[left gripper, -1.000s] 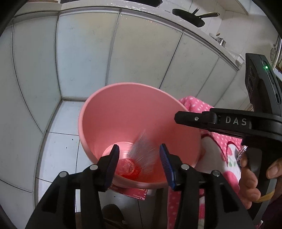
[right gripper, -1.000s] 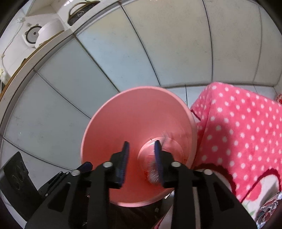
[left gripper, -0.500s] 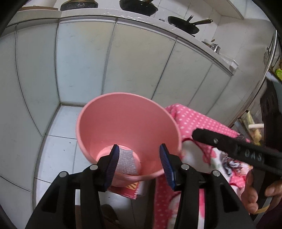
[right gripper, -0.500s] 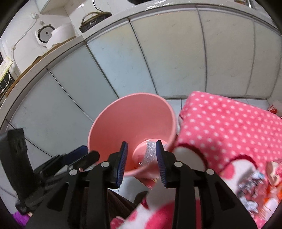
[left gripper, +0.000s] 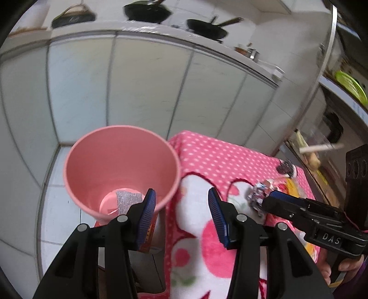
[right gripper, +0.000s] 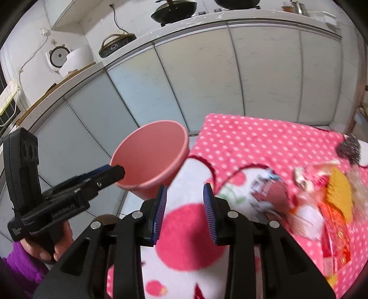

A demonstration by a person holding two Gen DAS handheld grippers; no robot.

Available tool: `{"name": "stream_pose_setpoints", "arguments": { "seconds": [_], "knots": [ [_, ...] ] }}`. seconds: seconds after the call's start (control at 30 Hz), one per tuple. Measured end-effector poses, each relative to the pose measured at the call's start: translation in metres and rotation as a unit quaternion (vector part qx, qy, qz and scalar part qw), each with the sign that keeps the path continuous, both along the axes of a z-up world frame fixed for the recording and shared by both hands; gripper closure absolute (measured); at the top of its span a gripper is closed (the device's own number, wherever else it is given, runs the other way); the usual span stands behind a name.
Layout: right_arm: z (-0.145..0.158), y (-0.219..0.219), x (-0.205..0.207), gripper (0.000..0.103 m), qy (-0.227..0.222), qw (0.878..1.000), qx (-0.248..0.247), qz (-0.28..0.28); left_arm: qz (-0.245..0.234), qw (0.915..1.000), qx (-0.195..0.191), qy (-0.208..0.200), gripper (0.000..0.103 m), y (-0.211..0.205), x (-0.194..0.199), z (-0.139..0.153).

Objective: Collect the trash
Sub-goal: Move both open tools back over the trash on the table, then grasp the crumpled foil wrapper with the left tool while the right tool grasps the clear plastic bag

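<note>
A pink bin (left gripper: 119, 165) stands on the tiled floor beside a pink dotted cloth (left gripper: 220, 161); it also shows in the right wrist view (right gripper: 158, 151). A silver wrapper (left gripper: 127, 199) lies at its bottom. My left gripper (left gripper: 181, 216) is open and empty above the bin's right rim. My right gripper (right gripper: 185, 216) is open and empty above the cloth. Crumpled wrappers (right gripper: 322, 184) lie on the cloth at the right, blurred. One foil wrapper (left gripper: 258, 195) sits by the right gripper's tip in the left wrist view.
White cabinet doors (left gripper: 142, 92) stand behind the bin, under a counter with black pans (left gripper: 147, 11). A red packet (left gripper: 149, 232) lies under the bin's base. A dark crumpled piece (right gripper: 348, 147) lies at the cloth's far right.
Both grippers have pulled back and swung right, away from the bin toward the cloth. The silver wrapper that was falling a second ago now lies in the bin.
</note>
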State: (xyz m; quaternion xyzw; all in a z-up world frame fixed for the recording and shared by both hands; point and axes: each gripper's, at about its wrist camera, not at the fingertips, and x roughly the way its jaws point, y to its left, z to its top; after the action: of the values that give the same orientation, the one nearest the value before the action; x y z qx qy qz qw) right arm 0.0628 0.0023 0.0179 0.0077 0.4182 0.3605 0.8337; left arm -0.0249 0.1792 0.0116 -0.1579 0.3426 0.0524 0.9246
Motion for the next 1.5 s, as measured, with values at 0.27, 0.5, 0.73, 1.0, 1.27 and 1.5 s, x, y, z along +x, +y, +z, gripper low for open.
{"name": "stream_pose_setpoints", "arguments": {
  "seconds": [0.27,0.5,0.73,1.0,1.27,1.5],
  "knots": [
    [0.001,-0.066,-0.025,0.069,-0.027,0.998,-0.010,-0.047,-0.053,0.9982,0.026,-0.009,0.056,-0.043,0.000,0.010],
    [-0.002,-0.113,-0.036,0.069,-0.041,0.995,-0.020,-0.093,-0.094,0.9948,0.040,-0.004,0.056,-0.074,0.005,0.006],
    [-0.012,-0.158,-0.029,0.069,-0.028,0.989,-0.015,-0.146,-0.129,0.9909,0.034,0.015,0.056,-0.105,0.025,-0.002],
    [-0.022,-0.203,-0.015,0.069,-0.019,0.980,-0.009,-0.198,-0.153,0.9869,0.034,0.039,0.056,-0.140,0.062,-0.013],
    [-0.035,-0.231,0.007,0.069,-0.004,0.976,-0.001,-0.219,-0.143,0.9868,0.037,0.065,0.056,-0.163,0.101,-0.028],
    [-0.040,-0.242,0.027,0.069,0.010,0.975,0.012,-0.223,-0.124,0.9864,0.039,0.101,0.056,-0.163,0.119,-0.050]
  ]
}}
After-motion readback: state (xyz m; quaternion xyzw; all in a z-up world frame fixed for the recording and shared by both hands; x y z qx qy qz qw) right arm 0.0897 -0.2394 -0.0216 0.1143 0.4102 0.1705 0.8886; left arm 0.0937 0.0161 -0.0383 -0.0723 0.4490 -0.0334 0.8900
